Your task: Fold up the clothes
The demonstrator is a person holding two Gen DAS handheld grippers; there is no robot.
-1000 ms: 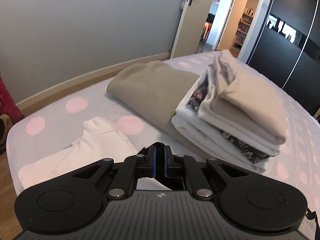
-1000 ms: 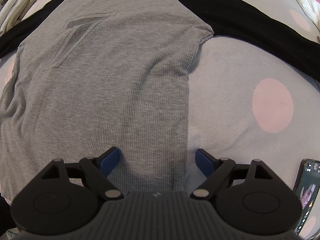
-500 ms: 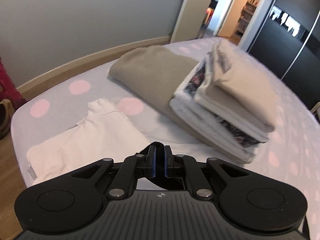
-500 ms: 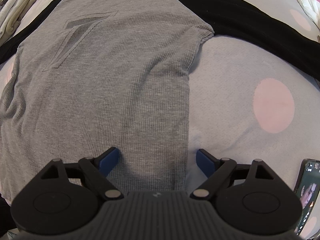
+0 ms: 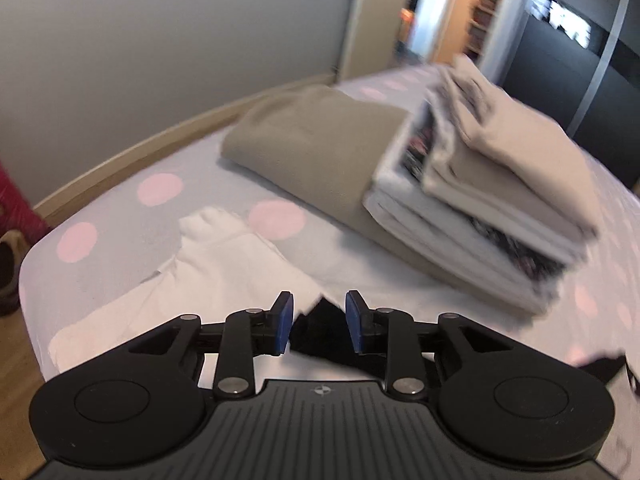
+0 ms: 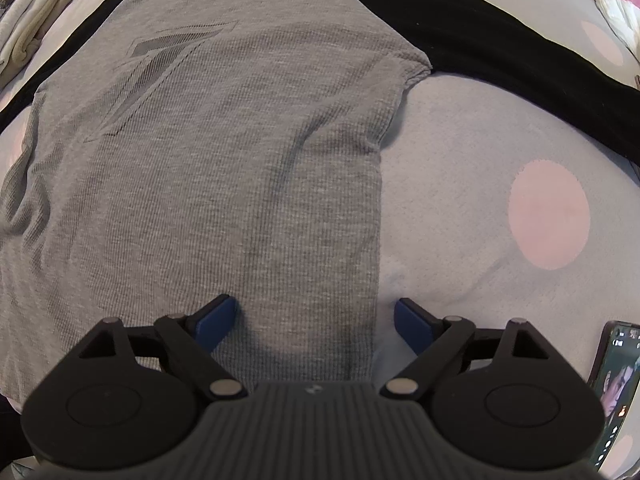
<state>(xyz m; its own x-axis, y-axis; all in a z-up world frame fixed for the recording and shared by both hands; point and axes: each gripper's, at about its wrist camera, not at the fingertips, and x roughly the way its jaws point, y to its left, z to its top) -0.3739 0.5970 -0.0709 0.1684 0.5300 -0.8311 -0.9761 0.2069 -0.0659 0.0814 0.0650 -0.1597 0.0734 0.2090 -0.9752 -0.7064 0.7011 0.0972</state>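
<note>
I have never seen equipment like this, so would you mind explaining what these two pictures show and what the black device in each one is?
Each picture comes from a camera mounted on a handheld two-finger gripper; a person holds one in each hand. The black device at the bottom of each picture is that gripper, with blue pads on its fingers.

The left gripper looks across a bed with pink dots. Its jaws are open, with a bit of black fabric between them, not gripped. Beyond lie a white garment and a stack of folded clothes.

The right gripper looks down on a grey shirt with black sleeves, spread flat. Its jaws are wide open either side of the shirt's edge. A phone lies at the lower right.
</note>
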